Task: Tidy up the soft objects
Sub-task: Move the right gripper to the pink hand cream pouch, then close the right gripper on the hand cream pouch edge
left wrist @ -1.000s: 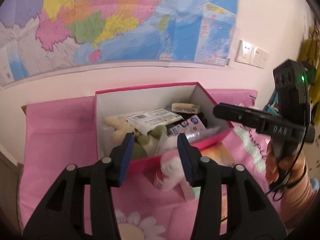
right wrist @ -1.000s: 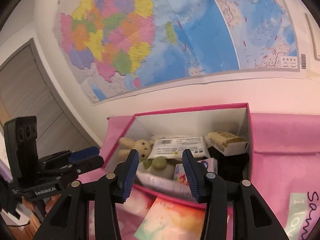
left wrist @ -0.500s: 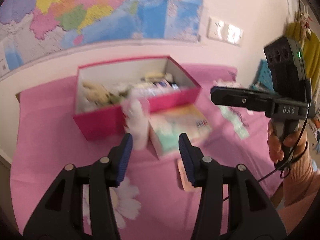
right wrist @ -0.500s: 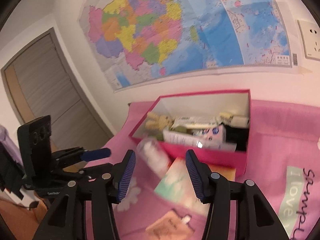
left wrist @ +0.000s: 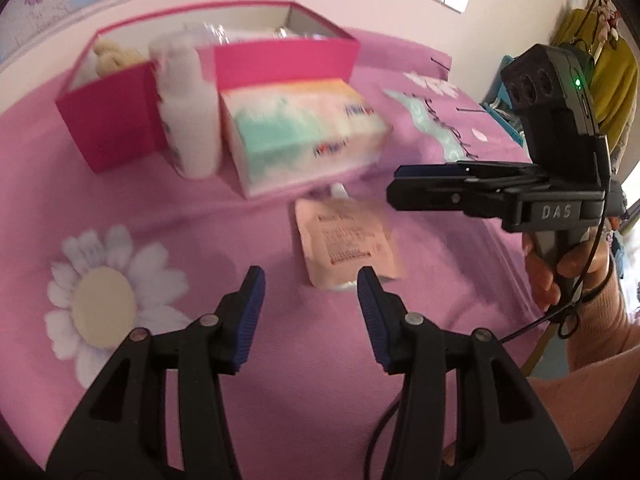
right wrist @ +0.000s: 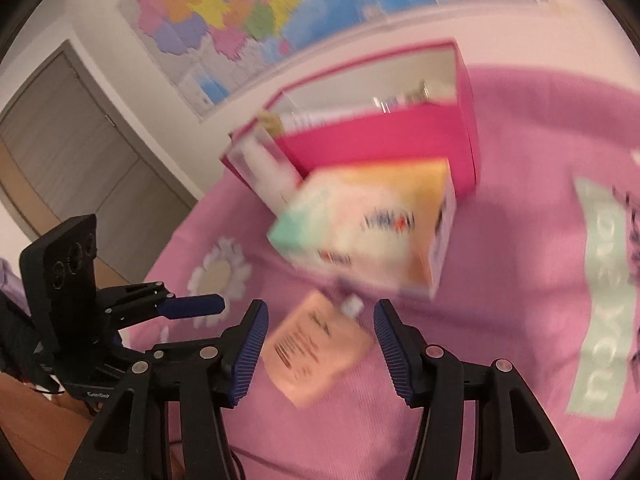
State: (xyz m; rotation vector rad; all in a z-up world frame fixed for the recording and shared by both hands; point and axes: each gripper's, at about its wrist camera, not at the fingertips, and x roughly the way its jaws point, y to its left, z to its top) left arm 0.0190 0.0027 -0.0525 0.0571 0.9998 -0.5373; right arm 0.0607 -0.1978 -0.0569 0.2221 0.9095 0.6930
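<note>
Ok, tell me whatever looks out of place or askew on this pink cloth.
Three soft items sit outside the pink box: a white roll upright against its front, a tissue pack lying skewed beside it, and a peach pouch flat on the cloth. Nothing looks spilled or damaged.

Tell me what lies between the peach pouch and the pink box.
The pastel tissue pack lies between them, in front of the pink box and just behind the peach pouch; both wrist views show it. A white bottle stands beside it.

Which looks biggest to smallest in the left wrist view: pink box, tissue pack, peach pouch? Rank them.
1. pink box
2. tissue pack, though nearer the camera, so this ranking is unsure
3. peach pouch, clearly smallest
</note>
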